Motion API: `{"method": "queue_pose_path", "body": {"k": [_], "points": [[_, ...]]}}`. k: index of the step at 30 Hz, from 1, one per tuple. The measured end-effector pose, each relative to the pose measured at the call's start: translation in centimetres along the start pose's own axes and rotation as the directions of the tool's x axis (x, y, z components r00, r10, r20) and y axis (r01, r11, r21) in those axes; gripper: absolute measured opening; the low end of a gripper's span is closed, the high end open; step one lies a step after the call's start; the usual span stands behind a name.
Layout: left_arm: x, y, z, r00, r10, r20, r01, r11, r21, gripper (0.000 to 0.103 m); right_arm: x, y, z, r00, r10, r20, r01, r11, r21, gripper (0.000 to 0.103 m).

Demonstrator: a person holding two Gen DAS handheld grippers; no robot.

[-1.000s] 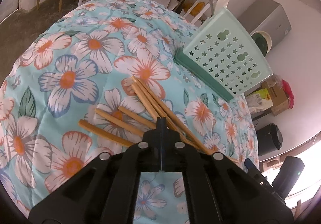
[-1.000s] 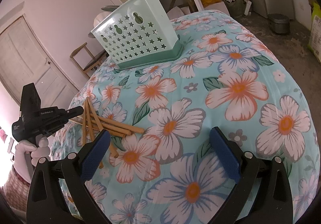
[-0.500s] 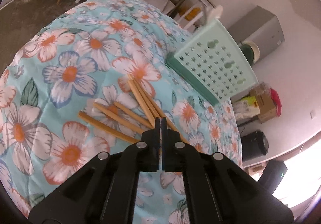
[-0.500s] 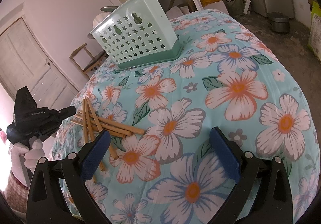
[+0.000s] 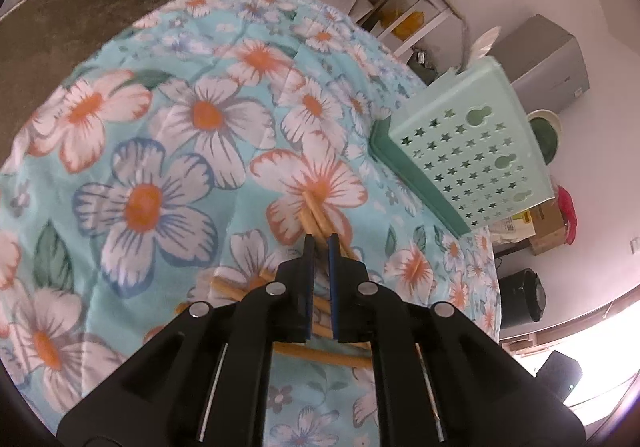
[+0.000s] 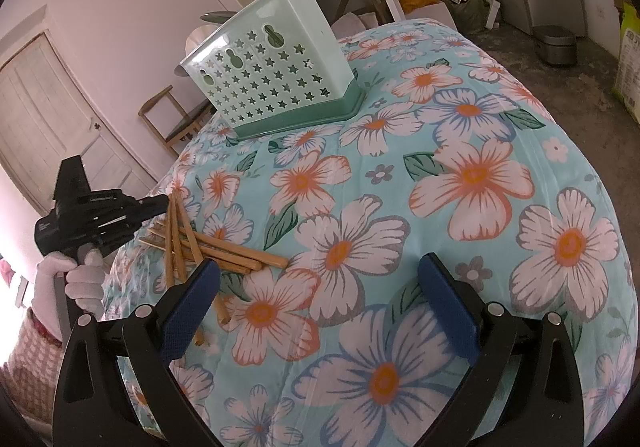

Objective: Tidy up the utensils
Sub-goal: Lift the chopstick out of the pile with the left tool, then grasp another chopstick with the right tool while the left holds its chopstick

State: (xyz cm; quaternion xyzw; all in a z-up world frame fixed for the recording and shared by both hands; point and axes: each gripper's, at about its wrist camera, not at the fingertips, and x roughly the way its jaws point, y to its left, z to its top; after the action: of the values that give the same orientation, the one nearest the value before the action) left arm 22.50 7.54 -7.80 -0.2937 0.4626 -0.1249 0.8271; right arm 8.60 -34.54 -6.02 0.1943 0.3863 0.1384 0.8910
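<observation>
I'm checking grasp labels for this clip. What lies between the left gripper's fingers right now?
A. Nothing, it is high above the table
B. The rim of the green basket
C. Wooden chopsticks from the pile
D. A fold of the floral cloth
C: in the left wrist view the left gripper has its fingers slightly parted around the chopsticks, while the green basket stands apart farther along the floral cloth.

Floral quilt [image 6: 472, 183] carries scattered wooden chopsticks [image 6: 224, 251] and mint star-holed basket [image 6: 272, 79], well apart
</observation>
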Motion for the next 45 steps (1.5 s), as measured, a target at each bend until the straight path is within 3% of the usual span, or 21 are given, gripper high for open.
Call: {"method": "queue_pose_path", "body": {"k": [9, 25, 34, 40, 45], "points": [[1.0, 0.8, -0.4, 0.989, -0.138, -0.061, 0.132, 0.987, -0.094, 0.01, 0.0, 0.0, 0.0, 1.0, 0.0, 0.001, 0.0, 1.0, 0.001, 0.097], [2.5, -1.4, -0.8, 0.992, -0.094, -0.088, 0.091, 0.995, -0.04, 0.009, 0.0, 0.0, -0.1, 1.0, -0.001, 0.001, 0.001, 1.0, -0.001, 0.097], [-1.9, -2.7, -1.3, 0.983, -0.179, 0.038, 0.178, 0.983, 0.033, 0.006, 0.0, 0.0, -0.1, 1.0, -0.001, 0.0, 0.001, 1.0, 0.002, 0.097], [-5.9, -2.7, -1.8, 0.968, -0.19, 0.162, 0.17, 0.977, 0.128, 0.006, 0.1, 0.2, 0.3, 1.0, -0.011, -0.028, 0.011, 1.0, -0.007, 0.096], [-8.4, -2.2, -2.0, 0.951, -0.2, 0.237, 0.163, 0.972, 0.168, 0.006, -0.2, 1.2, 1.3, 0.998, -0.046, -0.036, 0.045, 0.998, -0.043, 0.079]]}}
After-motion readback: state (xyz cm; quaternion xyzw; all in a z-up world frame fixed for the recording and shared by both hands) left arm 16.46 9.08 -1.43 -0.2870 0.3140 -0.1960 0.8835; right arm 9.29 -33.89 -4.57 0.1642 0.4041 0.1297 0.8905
